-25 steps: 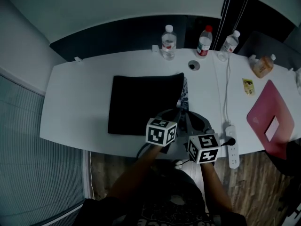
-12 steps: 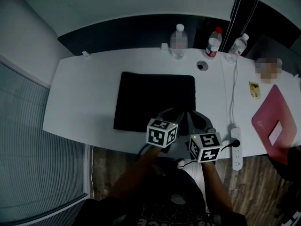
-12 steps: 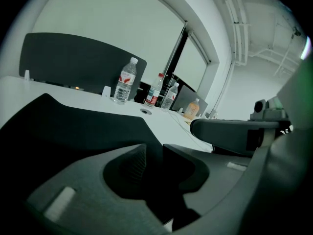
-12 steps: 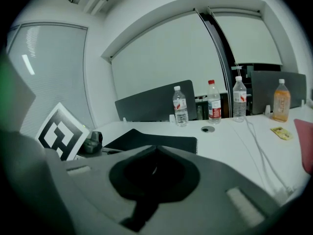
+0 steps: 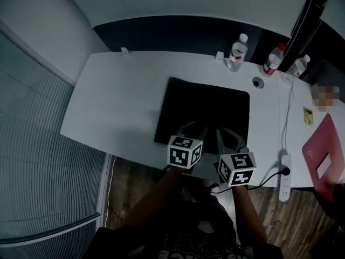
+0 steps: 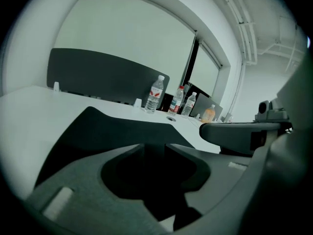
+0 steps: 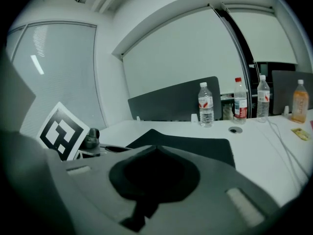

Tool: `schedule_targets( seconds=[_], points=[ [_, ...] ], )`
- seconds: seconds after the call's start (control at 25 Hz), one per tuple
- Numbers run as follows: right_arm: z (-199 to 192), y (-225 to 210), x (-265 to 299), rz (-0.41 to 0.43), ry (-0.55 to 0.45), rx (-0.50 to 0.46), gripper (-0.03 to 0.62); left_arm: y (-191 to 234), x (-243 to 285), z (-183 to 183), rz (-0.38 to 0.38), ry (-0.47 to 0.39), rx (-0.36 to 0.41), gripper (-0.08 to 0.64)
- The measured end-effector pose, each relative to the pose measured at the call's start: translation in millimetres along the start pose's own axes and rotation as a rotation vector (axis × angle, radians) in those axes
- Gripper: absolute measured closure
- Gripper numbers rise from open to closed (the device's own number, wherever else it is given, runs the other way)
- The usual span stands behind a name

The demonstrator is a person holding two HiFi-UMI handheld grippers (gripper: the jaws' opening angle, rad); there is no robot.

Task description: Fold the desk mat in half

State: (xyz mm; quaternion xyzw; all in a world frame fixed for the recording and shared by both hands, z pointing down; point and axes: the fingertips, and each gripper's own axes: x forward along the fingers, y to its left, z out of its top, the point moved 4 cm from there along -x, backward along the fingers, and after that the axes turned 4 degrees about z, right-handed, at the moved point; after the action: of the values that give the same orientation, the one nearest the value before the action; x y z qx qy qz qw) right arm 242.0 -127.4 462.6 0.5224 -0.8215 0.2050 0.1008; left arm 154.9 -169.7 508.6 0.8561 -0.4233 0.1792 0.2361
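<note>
The black desk mat [image 5: 205, 109] lies flat and folded on the white table [image 5: 118, 101]; it also shows ahead of the jaws as a dark slab [image 6: 112, 129] [image 7: 195, 143]. My left gripper [image 5: 194, 129] hovers by the mat's near edge. Its jaws [image 6: 154, 146] have just been opening and stand open with nothing between them. Just to the right, my right gripper [image 5: 226, 136] is shut, tips meeting [image 7: 156, 149], and holds nothing.
Three water bottles [image 5: 236, 52] [image 5: 274, 60] [image 5: 299, 65] stand along the dark rear partition [image 5: 178, 34]. A cable hole [image 5: 258, 82], a white cord with a power strip [image 5: 284, 169] and a pink case [image 5: 329, 155] lie to the right.
A second ago the mat's right edge was lifted by the grippers, showing its patterned underside; now it lies flat. Both grippers have drawn back toward the near edge, and the view has swung left.
</note>
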Motion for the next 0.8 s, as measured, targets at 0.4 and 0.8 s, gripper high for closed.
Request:
schedule_targets(
  seconds=[0.4,0.8],
  points=[
    [1.3,66.3,53.3,0.069,0.019,-0.02,0.591,113.7,-53.7,-7.8,0.186,-0.016,-0.05,0.401],
    [-1.6,108.2,88.4,0.074,0.038,-0.017,0.589,161.0,-65.5,-37.3,0.148,0.095,-0.132,0.396]
  ],
)
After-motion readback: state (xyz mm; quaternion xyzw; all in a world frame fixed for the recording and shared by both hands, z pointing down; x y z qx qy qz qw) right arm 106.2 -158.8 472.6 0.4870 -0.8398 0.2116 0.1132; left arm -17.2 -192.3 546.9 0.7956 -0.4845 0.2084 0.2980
